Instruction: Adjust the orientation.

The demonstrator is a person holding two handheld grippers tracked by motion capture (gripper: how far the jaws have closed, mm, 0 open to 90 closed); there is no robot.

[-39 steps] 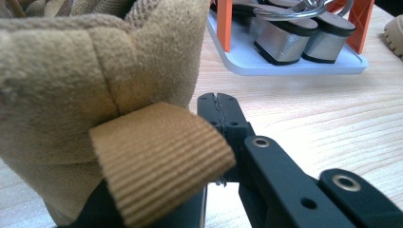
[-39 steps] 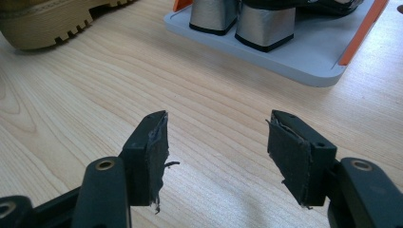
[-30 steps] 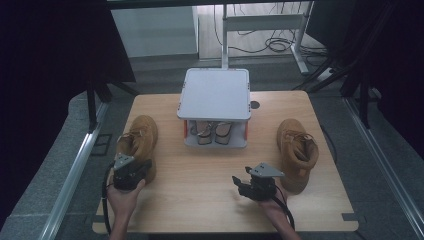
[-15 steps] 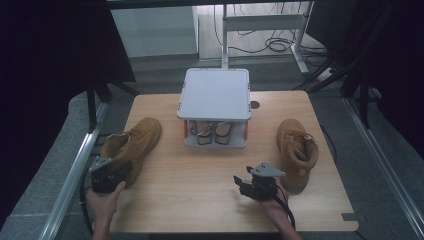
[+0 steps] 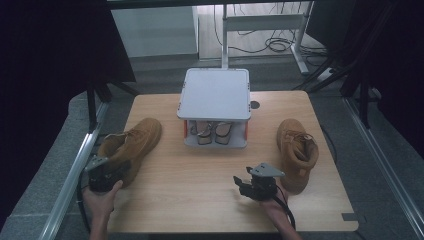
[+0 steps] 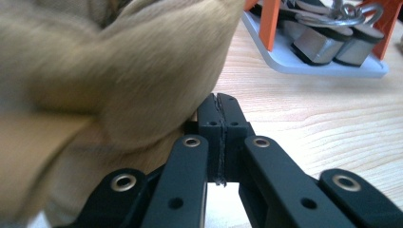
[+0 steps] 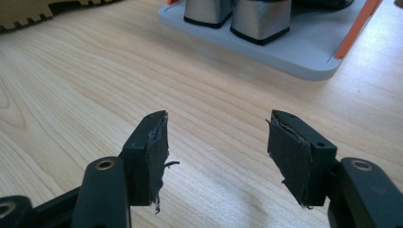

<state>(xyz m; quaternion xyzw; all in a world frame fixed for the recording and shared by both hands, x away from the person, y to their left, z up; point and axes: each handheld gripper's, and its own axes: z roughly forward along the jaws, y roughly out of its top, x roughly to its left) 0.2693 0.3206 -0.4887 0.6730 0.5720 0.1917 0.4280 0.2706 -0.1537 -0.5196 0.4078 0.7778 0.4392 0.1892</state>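
Light wooden table point(image 5: 200, 195), high view. Grey two-tier plastic rack with orange posts point(image 5: 216, 95) sits at 12 o'clock, a pair of grey block-heeled shoes point(image 5: 214, 131) on its lower shelf. Tan suede boot point(image 5: 131, 145) lies at 9 o'clock, toe toward the rack, heel toward the near-left edge. Second tan suede boot point(image 5: 297, 150) stands at 3 o'clock. Left tongs point(image 5: 104, 174) at 8 o'clock, at the left boot's heel end; left gripper view shows the jaws pressed together, suede point(image 6: 119, 76) bulging just above and left of them, nothing visibly pinched. Right tongs point(image 7: 216, 156) at 5 o'clock, jaws wide apart over bare wood, empty, apart from the right boot.
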